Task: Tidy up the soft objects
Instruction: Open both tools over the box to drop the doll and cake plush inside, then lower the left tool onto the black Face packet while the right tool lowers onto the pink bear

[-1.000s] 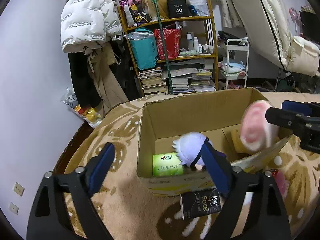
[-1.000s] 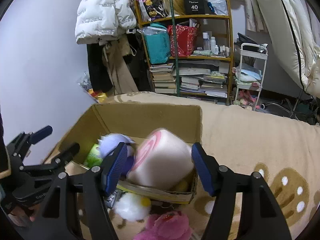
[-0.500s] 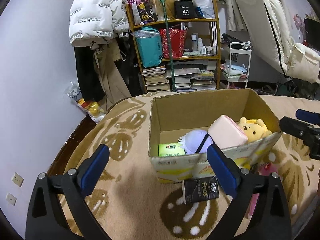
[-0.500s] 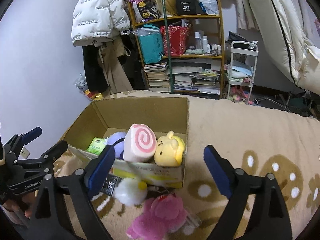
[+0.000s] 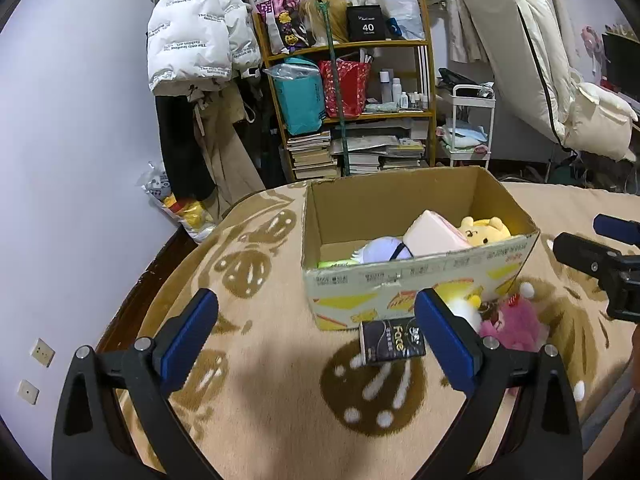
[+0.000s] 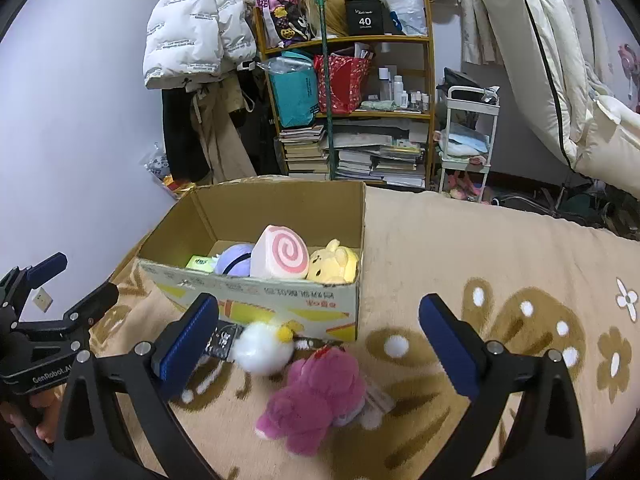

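An open cardboard box [image 5: 420, 280] [image 6: 256, 292] stands on the beige blanket. Inside lie a pink swirl-roll plush [image 6: 282, 252] [image 5: 432, 236], a yellow bear plush [image 6: 334, 266] [image 5: 484, 230], a purple plush [image 6: 236, 260] [image 5: 382, 250] and a green tissue pack [image 6: 202, 262]. In front of the box lie a white chick plush [image 6: 262, 346] [image 5: 460, 304], a pink plush [image 6: 316, 396] [image 5: 512, 322] and a black tissue pack [image 5: 392, 342]. My left gripper [image 5: 316, 334] is open and empty, short of the box. My right gripper [image 6: 318, 344] is open and empty above the white and pink plush.
A shelf [image 5: 348, 100] with books and bags stands behind the bed, beside hanging coats [image 5: 192, 52]. A white cart [image 6: 466, 136] stands right of it. The bed's left edge [image 5: 160, 264] drops to the floor by the wall.
My right gripper let go of the pink swirl-roll plush into the box and pulled back, open. My left gripper also drew back from the box.
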Demonstrator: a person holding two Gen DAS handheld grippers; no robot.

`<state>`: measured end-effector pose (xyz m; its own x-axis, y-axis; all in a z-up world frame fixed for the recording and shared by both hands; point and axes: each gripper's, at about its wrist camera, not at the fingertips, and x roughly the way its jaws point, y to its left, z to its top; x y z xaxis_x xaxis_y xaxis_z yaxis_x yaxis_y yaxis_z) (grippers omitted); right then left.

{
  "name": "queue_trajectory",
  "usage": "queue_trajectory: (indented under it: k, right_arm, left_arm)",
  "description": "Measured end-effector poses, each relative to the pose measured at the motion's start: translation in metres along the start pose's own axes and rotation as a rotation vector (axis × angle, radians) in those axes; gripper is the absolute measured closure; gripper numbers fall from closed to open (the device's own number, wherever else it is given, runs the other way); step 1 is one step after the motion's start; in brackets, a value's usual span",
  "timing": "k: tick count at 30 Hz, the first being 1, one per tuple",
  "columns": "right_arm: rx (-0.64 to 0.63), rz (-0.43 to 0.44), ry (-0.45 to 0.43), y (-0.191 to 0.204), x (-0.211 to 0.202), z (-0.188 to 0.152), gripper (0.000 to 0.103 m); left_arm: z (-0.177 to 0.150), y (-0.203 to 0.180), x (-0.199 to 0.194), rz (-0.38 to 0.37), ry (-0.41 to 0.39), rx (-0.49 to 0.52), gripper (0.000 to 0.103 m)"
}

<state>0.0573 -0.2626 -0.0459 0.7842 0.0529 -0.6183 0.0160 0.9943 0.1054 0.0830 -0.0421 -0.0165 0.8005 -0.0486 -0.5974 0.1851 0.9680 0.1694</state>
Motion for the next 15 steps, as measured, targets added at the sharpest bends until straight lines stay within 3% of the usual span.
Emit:
queue_trajectory:
  k: [15]
  right_arm:
    - [-0.011,-0.026,0.012,-0.003,-0.013,-0.015,0.000]
  left_arm:
    - [-0.011,-0.008,0.002,-0.010,0.046,0.039,0.005]
